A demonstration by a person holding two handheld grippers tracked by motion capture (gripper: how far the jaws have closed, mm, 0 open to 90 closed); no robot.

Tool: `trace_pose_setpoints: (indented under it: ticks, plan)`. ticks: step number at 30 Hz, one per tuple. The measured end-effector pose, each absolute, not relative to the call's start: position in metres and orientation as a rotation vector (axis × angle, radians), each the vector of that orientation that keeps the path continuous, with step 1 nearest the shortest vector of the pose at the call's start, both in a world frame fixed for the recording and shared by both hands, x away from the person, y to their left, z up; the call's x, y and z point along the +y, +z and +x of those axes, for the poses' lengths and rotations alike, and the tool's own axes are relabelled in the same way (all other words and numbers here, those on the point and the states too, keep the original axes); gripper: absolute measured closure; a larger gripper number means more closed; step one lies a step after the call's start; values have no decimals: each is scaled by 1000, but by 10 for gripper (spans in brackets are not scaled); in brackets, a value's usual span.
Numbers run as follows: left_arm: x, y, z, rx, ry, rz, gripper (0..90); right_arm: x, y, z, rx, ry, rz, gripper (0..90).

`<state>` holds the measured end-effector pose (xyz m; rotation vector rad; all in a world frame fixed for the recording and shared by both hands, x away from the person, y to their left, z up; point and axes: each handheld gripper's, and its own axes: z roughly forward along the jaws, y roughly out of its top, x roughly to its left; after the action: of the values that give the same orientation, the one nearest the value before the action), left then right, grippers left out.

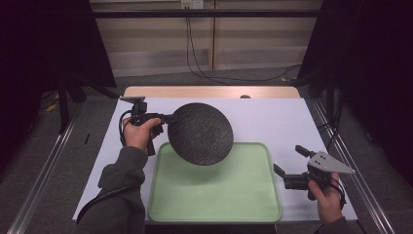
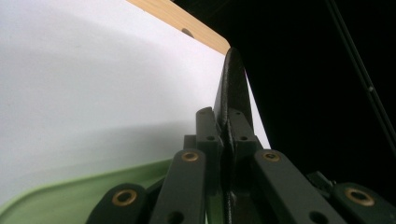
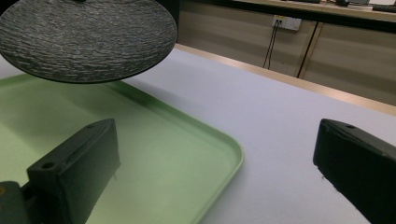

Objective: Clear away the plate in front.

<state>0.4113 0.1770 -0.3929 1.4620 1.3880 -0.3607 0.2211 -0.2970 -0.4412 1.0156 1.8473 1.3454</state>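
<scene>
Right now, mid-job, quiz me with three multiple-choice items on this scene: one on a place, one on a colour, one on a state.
1. Where is the black plate?
A. Lifted over the tray's far left part
B. Flat on the floor
C. Under the tray

2. What colour is the tray?
A. Red
B. Light green
C. Blue

3. How do the right gripper's fingers stand?
A. Shut on the plate
B. Shut on the tray rim
C. Open, nothing between them

Answers:
1 A: the left gripper pinches the plate's rim, and the right gripper view shows the plate hanging above the tray.
2 B: the tray is pale green in every view.
3 C: its fingers stand wide apart over the tray's corner and the white sheet.
</scene>
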Motion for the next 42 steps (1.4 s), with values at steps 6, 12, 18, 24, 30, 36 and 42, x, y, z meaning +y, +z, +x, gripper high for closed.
trace_pose_setpoints:
  ticks: [6,12,18,24,30,36,42]
  plan:
    - [172,-394,402,1362,-385,1487,861,-298,-440,221,1833,1330,1020,5]
    - [166,-396,395,1345,-398,1513,861,-296,-439,220,1837,1331,1004,5]
    - [162,-398,388,1332,-410,1529,861,-296,-439,219,1836,1340,1004,5]
    - [158,-398,380,1300,-409,1554,861,-295,-438,220,1835,1336,1002,5]
    - [152,-405,374,1285,-433,1568,861,-296,-438,221,1829,1337,1018,6]
    - [146,-411,368,1279,-453,1580,860,-296,-438,220,1827,1336,1017,6]
    - [141,-418,363,1276,-476,1583,859,-295,-438,222,1831,1344,1009,6]
